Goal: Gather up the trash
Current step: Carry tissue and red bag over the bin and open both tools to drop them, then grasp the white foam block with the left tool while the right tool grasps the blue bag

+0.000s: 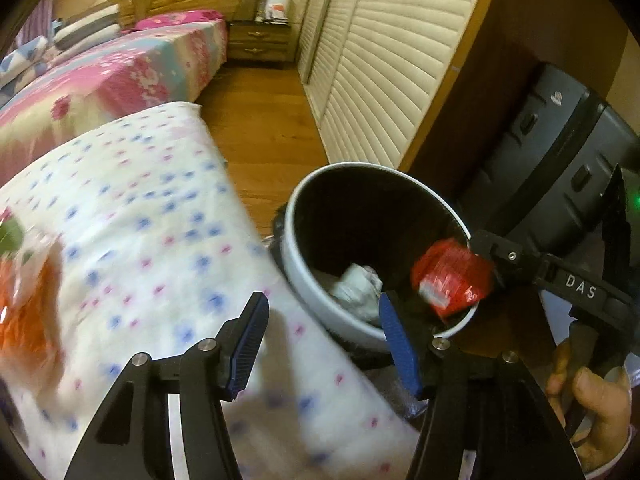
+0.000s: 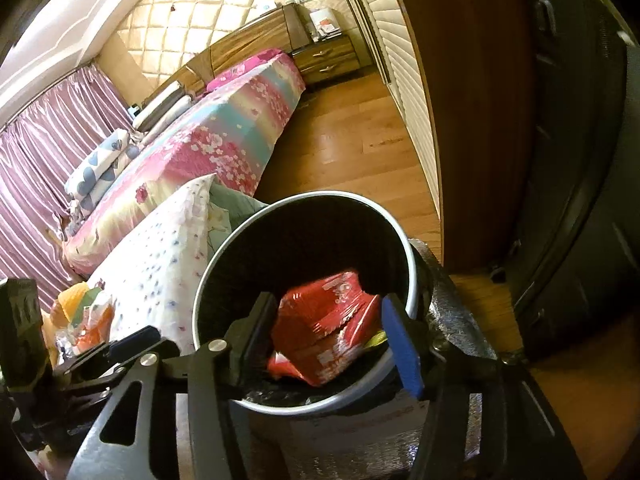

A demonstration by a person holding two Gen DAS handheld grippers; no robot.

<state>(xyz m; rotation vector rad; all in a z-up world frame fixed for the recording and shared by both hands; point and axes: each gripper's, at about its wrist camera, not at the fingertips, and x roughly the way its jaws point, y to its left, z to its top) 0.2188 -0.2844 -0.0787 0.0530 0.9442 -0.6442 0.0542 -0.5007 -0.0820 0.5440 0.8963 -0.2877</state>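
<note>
A round bin [image 1: 304, 200] [image 2: 224, 252] with a white rim and a black liner stands on the floor beside the white dotted quilt [image 1: 140, 208]. A red snack packet [image 2: 328, 332] [image 1: 452, 280] sits in the bin's mouth, blurred in the left wrist view. My right gripper [image 2: 328, 308] is open above it, with the packet seen between its fingers and the pads apart from it. Crumpled white paper [image 1: 356, 284] lies deeper in the bin. My left gripper [image 1: 322, 312] is open and empty over the quilt's edge at the bin's near rim. Orange and clear plastic trash [image 1: 28, 292] [image 2: 88, 320] lies on the quilt.
A dark suitcase [image 1: 560, 152] stands right of the bin, against a wooden panel and slatted wardrobe doors [image 1: 380, 80]. A bed with a pink floral cover [image 2: 224, 136] and a nightstand [image 1: 260, 40] lie farther back, across the wooden floor [image 2: 344, 140]. A hand [image 1: 592, 412] holds the right gripper's handle.
</note>
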